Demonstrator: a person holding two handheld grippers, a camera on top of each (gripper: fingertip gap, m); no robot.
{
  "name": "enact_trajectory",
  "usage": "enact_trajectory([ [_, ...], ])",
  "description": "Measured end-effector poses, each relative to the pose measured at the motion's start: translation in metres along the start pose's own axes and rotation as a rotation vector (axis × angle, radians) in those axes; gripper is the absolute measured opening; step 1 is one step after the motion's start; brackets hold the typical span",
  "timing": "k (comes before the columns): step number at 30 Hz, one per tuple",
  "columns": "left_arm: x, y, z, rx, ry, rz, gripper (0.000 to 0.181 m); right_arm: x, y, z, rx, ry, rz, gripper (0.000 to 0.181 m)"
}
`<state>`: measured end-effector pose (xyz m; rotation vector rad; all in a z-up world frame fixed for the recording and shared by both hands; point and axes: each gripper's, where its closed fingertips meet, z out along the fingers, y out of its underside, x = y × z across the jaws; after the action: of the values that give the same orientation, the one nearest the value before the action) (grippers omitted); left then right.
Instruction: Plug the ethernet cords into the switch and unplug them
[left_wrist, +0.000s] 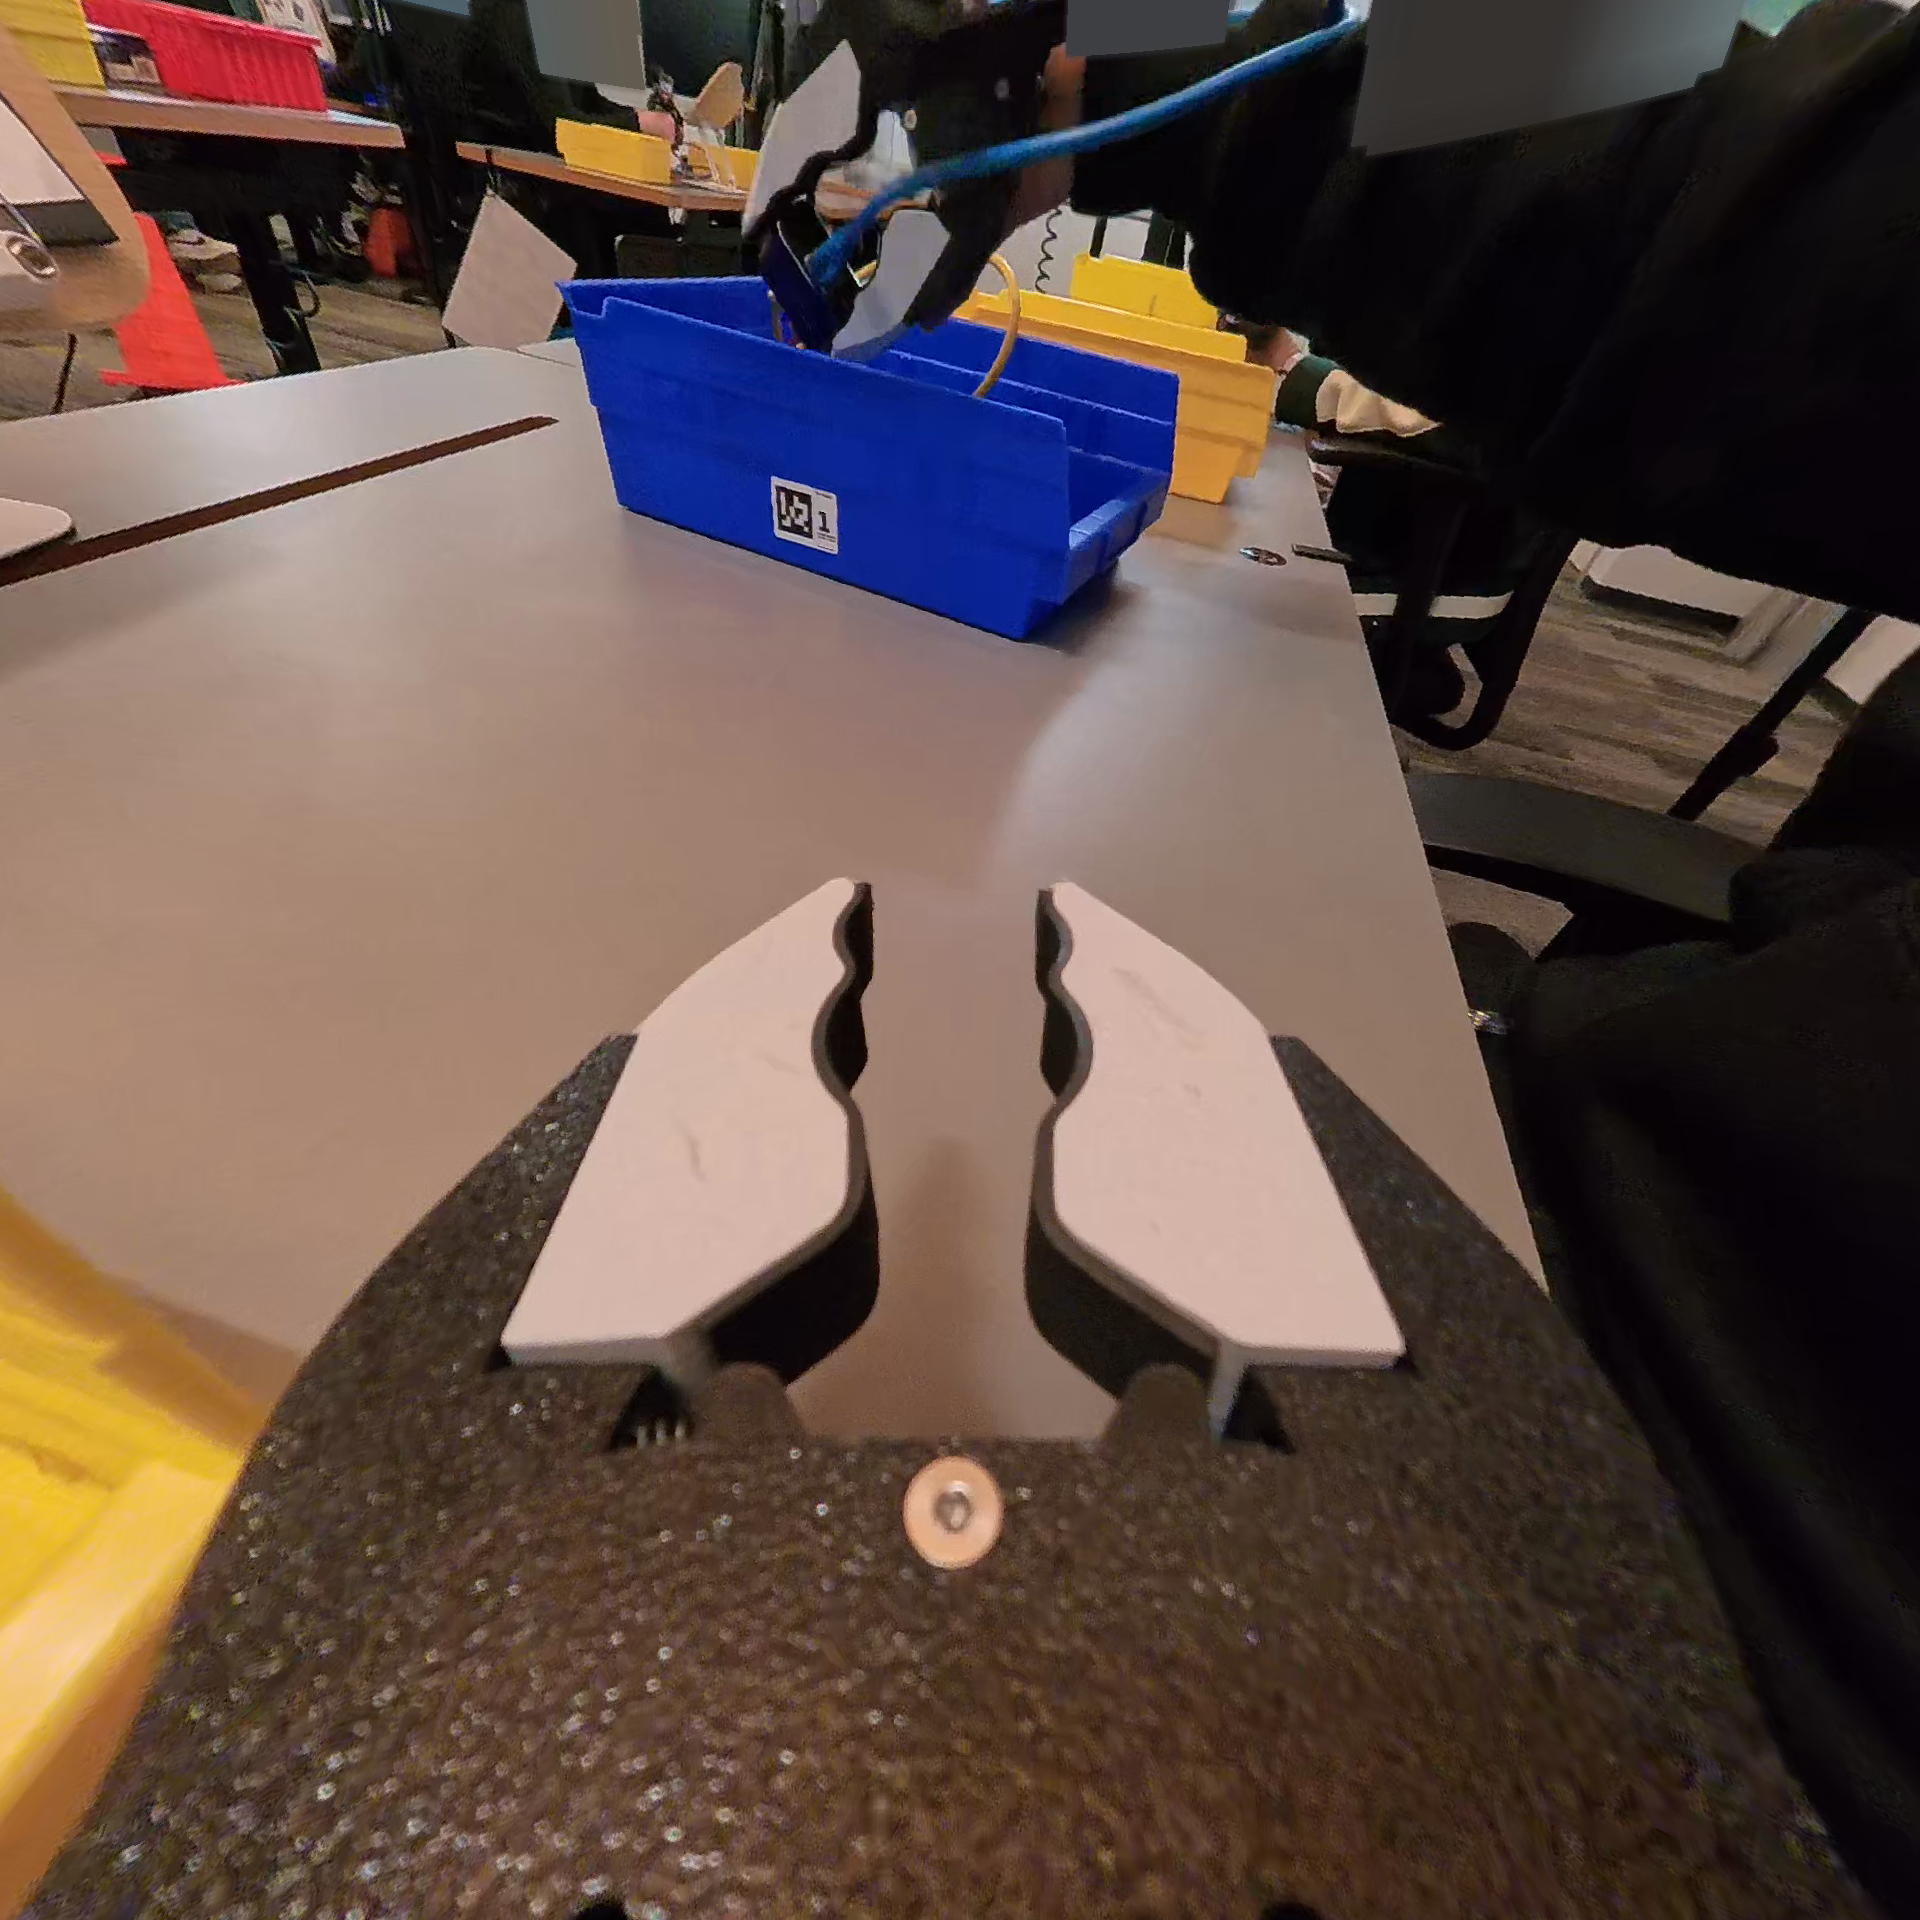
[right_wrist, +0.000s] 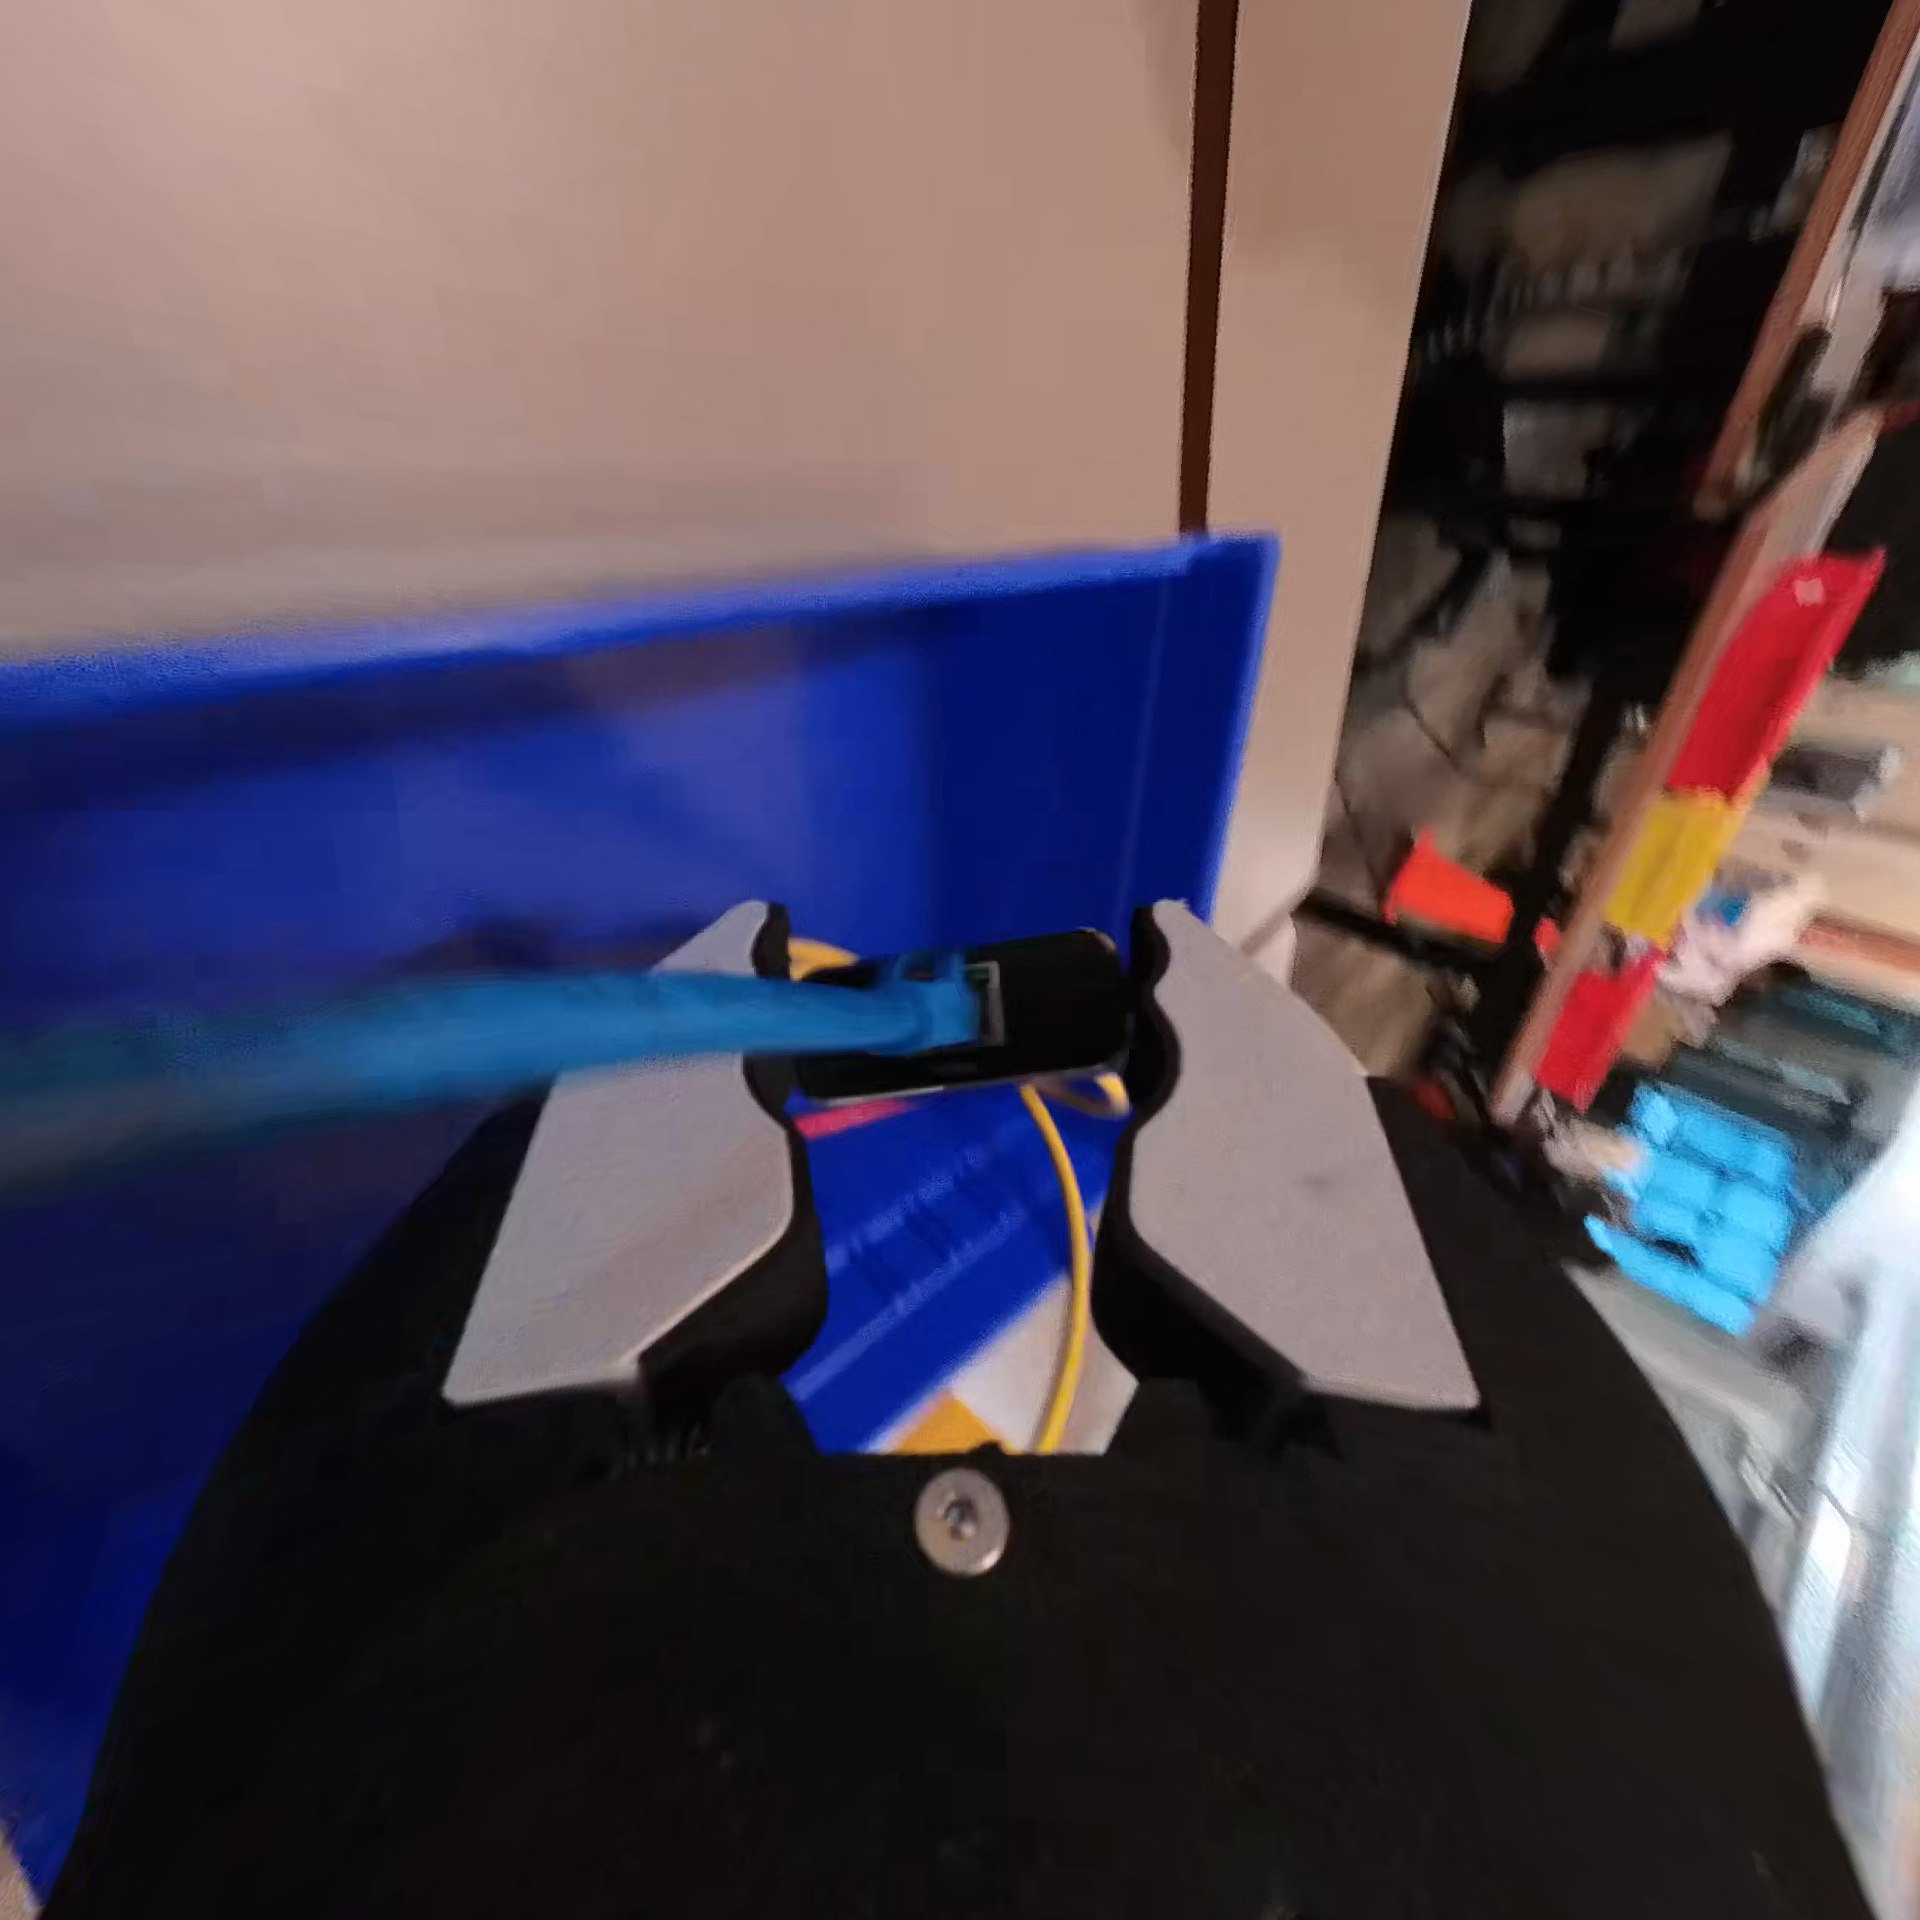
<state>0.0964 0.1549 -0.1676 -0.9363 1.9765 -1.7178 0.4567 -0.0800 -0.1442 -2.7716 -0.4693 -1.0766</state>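
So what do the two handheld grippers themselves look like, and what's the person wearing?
Both are alike: the left gripper and right gripper each have a black, grainy-textured body with a silver screw at its centre and two flat, light grey fingers backed by black pads with wavy inner edges. No cables or markings show on them. The person wears a black sleeve.
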Motion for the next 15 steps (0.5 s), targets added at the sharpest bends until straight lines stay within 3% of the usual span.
enact_trajectory([
  [1, 0.001, 0.001, 0.001, -0.005, 0.001, 0.001, 0.029, -0.006, -0.008, -0.001, 0.083, -0.014, 0.013, 0.050],
  [3, 0.002, 0.003, 0.003, -0.024, 0.004, 0.000, 0.029, -0.026, -0.020, 0.000, 0.204, -0.102, 0.038, 0.056],
  [7, 0.004, 0.008, 0.006, -0.063, 0.010, 0.011, 0.029, -0.056, -0.021, 0.006, 0.200, -0.284, 0.251, 0.078],
  [9, 0.006, 0.009, 0.007, -0.071, 0.013, 0.012, 0.029, -0.076, -0.019, -0.002, 0.116, -0.428, 0.329, 0.095],
  [12, 0.006, 0.010, 0.007, -0.078, 0.014, 0.011, 0.029, -0.096, 0.006, -0.018, -0.150, -0.502, 0.268, 0.098],
  [15, 0.007, 0.012, 0.009, -0.095, 0.015, 0.015, 0.029, -0.107, 0.017, -0.036, -0.265, -0.546, 0.208, 0.104],
])
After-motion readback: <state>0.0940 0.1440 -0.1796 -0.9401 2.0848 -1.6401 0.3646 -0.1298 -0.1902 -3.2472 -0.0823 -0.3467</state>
